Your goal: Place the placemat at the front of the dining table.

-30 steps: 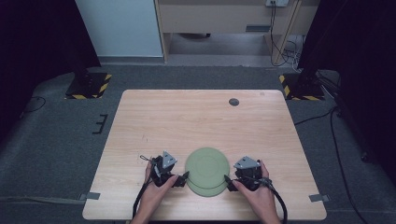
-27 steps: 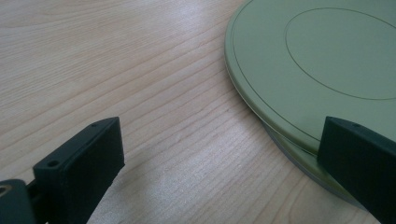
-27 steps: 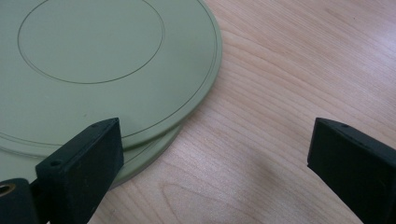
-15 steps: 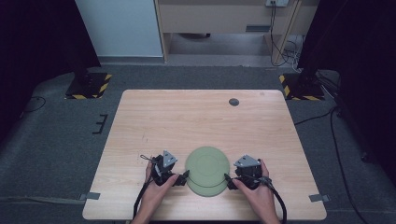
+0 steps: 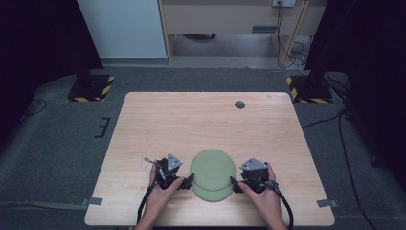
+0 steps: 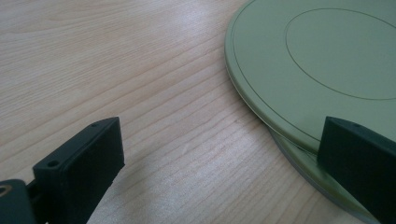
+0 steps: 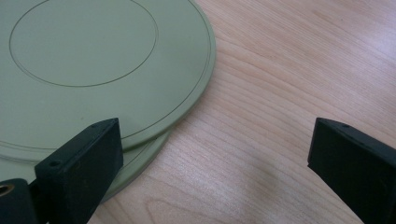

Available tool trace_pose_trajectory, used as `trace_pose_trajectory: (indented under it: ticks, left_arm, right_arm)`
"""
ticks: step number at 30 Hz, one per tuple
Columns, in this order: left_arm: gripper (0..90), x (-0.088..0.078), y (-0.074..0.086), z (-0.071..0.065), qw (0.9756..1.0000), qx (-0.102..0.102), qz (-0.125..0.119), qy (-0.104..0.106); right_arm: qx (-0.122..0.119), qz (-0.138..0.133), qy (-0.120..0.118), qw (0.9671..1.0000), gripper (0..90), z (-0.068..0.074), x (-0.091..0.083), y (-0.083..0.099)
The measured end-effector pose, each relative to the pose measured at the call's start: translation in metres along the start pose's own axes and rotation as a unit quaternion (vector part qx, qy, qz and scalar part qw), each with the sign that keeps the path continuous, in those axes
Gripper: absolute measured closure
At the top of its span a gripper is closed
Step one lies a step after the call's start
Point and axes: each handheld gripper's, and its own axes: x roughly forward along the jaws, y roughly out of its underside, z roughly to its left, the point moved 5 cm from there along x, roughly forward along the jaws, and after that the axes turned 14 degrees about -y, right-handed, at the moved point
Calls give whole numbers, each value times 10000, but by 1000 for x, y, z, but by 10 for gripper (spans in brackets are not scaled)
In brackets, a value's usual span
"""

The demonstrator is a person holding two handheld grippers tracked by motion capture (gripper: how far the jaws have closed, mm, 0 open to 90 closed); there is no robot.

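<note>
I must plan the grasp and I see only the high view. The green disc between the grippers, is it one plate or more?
Observer: Two. In the left gripper view the top plate lies shifted on a lower plate.
Operator: Is the left gripper open?
Observer: Yes, its jaws stand wide; one hangs over the plates' edge, the other over bare table.
Operator: And the right gripper?
Observer: Open too; in the right gripper view one jaw is over the plates' rim, the other over wood.
</note>
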Motion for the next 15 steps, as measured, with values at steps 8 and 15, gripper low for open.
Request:
trace_pose_trajectory:
  ticks: [8, 15]
  left_arm:
    - [0, 1, -1, 1, 10000, -20, 8, -12]
    - [0, 3, -2, 1, 10000, -39, 10, -8]
  right_arm:
    - [13, -14, 0, 10000, 33, -2, 1, -1]
    - [50, -18, 11, 10000, 33, -4, 2, -2]
